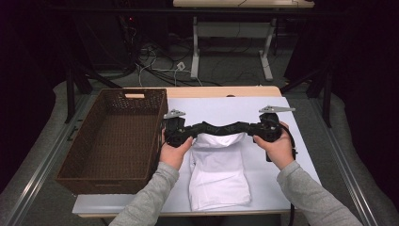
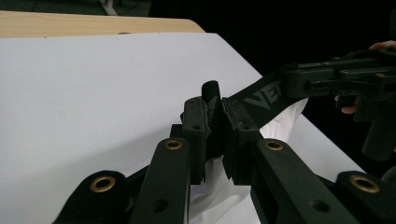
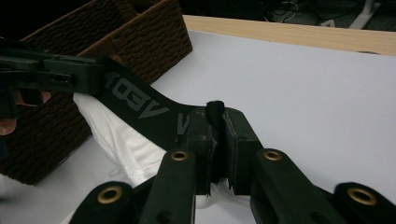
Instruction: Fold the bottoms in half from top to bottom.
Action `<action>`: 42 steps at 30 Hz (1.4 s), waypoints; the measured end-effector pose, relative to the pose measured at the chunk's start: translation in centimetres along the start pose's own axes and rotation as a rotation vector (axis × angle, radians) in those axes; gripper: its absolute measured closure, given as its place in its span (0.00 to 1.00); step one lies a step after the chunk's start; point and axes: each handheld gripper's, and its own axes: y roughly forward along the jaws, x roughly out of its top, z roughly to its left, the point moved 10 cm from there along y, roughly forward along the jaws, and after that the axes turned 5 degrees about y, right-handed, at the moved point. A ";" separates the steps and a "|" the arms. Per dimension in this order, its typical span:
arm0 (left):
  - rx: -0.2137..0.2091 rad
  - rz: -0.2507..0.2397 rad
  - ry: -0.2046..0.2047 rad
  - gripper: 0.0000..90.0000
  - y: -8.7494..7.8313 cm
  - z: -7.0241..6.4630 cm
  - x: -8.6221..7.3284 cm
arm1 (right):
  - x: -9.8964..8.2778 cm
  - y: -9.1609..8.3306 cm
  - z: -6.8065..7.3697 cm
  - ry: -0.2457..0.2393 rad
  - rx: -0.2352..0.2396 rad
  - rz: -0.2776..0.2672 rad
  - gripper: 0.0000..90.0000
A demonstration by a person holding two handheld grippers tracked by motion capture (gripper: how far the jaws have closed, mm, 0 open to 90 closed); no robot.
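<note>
Lab or studio, dark curtains [image 1: 28, 70], floor cables [image 1: 155, 66], desk frame [image 1: 230, 42]

Dim room, brightly lit white tabletop [image 1: 301, 141] (slightly soft focus), dark surroundings.

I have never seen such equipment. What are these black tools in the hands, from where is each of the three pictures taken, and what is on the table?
No robot arm is here: a person holds a hand-held gripper in each hand. The high view looks down from above the person's side of the table. There the left gripper and the right gripper each clamp one end of the black waistband of a white garment, which hangs down onto the white table. The other two pictures come from cameras riding on each gripper, looking along its own two black jaws, which are shut on the band. The waistband carries grey lettering. Beside the garment, at the table's left, stands a brown woven basket.
</note>
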 end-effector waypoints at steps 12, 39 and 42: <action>-0.047 -0.018 0.033 0.90 -1.8 -2.2 -1.6 | -1.9 -2.1 1.7 -0.022 0.052 -0.023 0.91; -0.049 0.042 0.078 0.89 -1.7 -2.7 -9.0 | -9.2 -1.5 2.1 -0.061 0.073 0.052 0.91; -0.047 0.050 0.082 0.89 -1.8 -2.7 -9.5 | -9.8 -1.4 2.2 -0.064 0.077 0.055 0.91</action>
